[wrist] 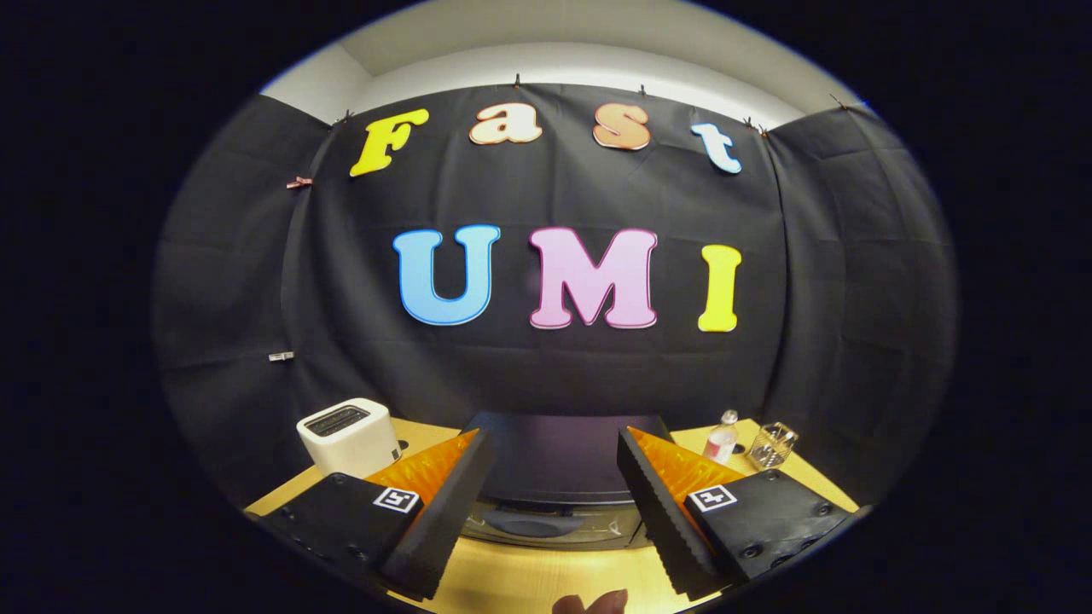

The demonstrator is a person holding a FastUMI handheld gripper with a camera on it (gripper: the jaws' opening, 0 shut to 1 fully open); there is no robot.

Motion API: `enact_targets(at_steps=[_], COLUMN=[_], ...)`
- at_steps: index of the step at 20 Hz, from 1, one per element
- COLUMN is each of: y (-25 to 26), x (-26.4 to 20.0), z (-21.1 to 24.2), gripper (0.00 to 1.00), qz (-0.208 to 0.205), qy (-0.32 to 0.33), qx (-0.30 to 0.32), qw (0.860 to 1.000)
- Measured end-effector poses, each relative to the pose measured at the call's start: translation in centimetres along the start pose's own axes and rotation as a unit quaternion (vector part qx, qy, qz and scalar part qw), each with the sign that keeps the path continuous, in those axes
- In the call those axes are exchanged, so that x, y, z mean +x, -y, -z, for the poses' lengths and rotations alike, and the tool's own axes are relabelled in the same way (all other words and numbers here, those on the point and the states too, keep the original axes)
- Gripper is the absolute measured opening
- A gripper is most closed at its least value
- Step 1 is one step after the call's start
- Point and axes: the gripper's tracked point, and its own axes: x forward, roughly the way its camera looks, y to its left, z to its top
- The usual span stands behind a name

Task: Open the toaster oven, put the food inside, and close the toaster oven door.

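I see a pale wooden counter (529, 580) low in the frame, backed by black cloth walls (554, 367) under a white ceiling strip at the top. My gripper (546, 503) stands wide apart, holding nothing. The dark toaster oven (559, 465) sits between and just beyond its fingers, door shut. A white slot toaster (348, 437) is at lower left; a small clear bottle (722, 438) and a clear glass cup (773, 444) are at lower right. The bottle's label is too small to read.
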Motion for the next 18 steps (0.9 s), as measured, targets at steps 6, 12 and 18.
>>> enact_targets(at_steps=[6, 12, 18], y=[-0.7, -0.9, -0.4], x=[3.7, 5.9, 6.6], z=[7.6, 12.0, 12.9], gripper=[0.98, 0.98, 0.98], qz=[0.006, 0.015, 0.041], qy=[-0.089, -0.139, -0.15], qx=[-0.004, -0.011, -0.005], qw=[0.996, 0.99, 0.988])
